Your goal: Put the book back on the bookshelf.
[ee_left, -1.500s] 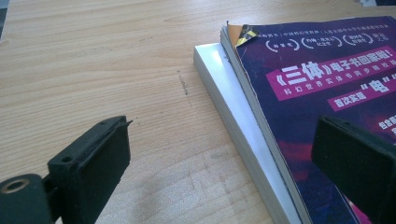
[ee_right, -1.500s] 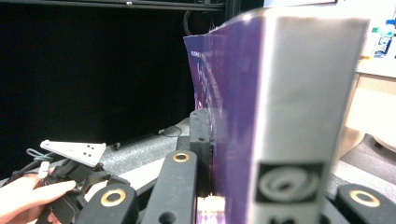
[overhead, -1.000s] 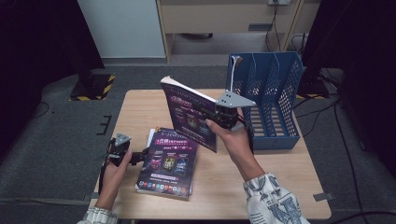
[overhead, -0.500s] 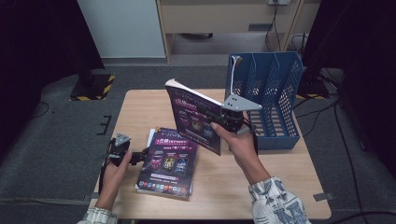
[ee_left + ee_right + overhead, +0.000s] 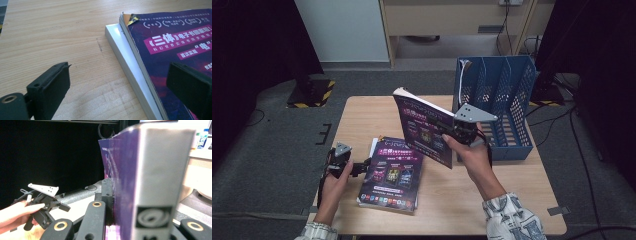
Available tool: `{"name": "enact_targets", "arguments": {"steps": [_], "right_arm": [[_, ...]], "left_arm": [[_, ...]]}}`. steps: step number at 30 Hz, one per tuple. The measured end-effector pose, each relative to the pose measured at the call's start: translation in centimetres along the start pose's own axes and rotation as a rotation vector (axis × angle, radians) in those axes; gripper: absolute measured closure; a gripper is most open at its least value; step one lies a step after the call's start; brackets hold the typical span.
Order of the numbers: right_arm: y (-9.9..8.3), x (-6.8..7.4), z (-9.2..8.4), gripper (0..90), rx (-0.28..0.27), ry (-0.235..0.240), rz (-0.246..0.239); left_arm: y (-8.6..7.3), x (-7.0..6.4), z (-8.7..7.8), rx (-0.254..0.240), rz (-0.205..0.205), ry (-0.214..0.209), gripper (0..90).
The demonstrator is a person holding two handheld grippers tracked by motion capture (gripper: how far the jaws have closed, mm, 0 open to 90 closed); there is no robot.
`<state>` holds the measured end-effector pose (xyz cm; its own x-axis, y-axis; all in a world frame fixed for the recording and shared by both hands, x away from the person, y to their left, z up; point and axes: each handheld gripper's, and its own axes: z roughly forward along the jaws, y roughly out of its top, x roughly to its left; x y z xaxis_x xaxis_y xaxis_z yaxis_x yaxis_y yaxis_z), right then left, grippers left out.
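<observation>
Right gripper [image 5: 451, 134] jaws clamped; left gripper [image 5: 362, 166] jaws apart

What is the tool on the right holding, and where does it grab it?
The right tool grips a purple book near its lower spine edge, lifted off the table.

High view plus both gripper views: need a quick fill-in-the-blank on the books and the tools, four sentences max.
1. The right tool is shut on a purple book held up above the ____.
2. The blue file rack stands at the table's ____ side in the high view.
3. The left tool has its jaws ____, beside the stack of books lying flat.
4. The lifted book's spine is ____ in colour.

Missing words: table; right; open; grey
</observation>
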<state>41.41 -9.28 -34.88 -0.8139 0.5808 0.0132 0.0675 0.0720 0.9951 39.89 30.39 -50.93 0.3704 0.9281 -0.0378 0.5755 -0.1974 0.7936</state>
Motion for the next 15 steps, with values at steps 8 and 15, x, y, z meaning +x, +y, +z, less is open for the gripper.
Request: {"name": "enact_targets", "arguments": {"steps": [8, 15], "right_arm": [[-0.3, -0.2, -0.9, 82.6, 0.001, -0.009, -0.002], [-0.6, -0.3, -1.9, 82.6, 0.005, -0.005, 0.003]], "left_arm": [[0.0, -0.1, 0.0, -0.005, -0.001, 0.004, 5.1], [0.0, 0.0, 0.0, 0.002, 0.002, 0.007, 5.1]]}}
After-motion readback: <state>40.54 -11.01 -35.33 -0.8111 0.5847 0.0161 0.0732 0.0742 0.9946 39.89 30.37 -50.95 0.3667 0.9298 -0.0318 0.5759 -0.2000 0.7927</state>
